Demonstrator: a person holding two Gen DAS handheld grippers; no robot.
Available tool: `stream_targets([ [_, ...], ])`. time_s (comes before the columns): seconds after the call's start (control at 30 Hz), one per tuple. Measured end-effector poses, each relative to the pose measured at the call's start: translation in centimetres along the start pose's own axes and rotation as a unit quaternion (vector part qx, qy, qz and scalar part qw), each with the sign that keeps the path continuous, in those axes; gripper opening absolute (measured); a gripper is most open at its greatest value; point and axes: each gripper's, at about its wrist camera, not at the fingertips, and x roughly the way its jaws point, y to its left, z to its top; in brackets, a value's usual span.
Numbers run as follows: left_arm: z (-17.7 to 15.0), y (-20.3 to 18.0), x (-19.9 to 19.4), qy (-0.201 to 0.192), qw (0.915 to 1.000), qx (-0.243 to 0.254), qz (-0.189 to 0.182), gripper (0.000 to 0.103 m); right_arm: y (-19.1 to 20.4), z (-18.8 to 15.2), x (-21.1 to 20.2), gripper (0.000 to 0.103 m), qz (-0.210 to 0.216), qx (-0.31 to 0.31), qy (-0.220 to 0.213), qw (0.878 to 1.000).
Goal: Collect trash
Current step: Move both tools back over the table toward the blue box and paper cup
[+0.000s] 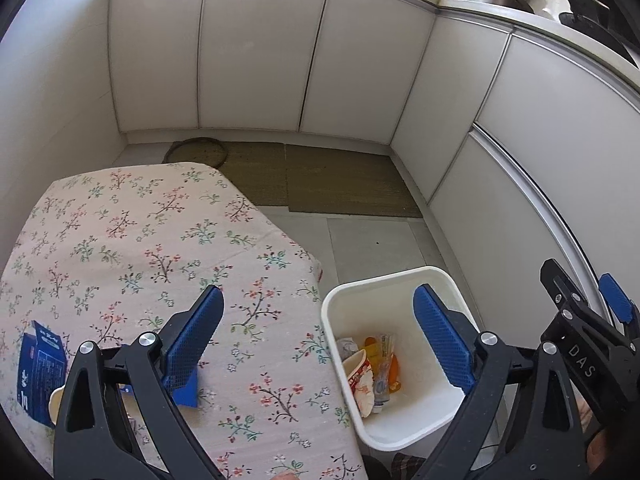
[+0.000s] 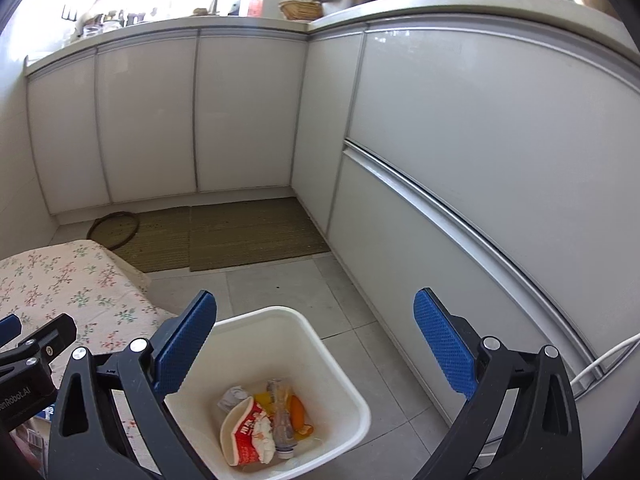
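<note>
Both grippers, left (image 1: 318, 334) and right (image 2: 316, 338), hang spread and empty above the bin (image 2: 352, 384) on the floor, trash (image 2: 260, 420) heaped inside. Left, a blue carton (image 1: 40, 376) lies on the table (image 1: 132, 240); a careless reach might knock it floorward.

Blue carton (image 1: 40, 372) partly behind the left hand-held gripper (image 1: 316, 320), its print too small to read
</note>
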Motion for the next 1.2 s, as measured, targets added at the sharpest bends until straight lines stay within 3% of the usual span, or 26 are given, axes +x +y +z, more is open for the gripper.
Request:
stream_targets([
  [0.6,-0.3,11.2,-3.9,-0.008,0.9941,-0.073,0.080,0.092,11.7,-0.2,-2.6,0.096,0.083,-0.056,-0.007,0.995],
  [1.2,-3.3,22.1,-6.7,0.019,0.9764,-0.140,0.163,0.092,22.9,-2.8,-4.7,0.096,0.165,-0.142,0.011,0.976],
])
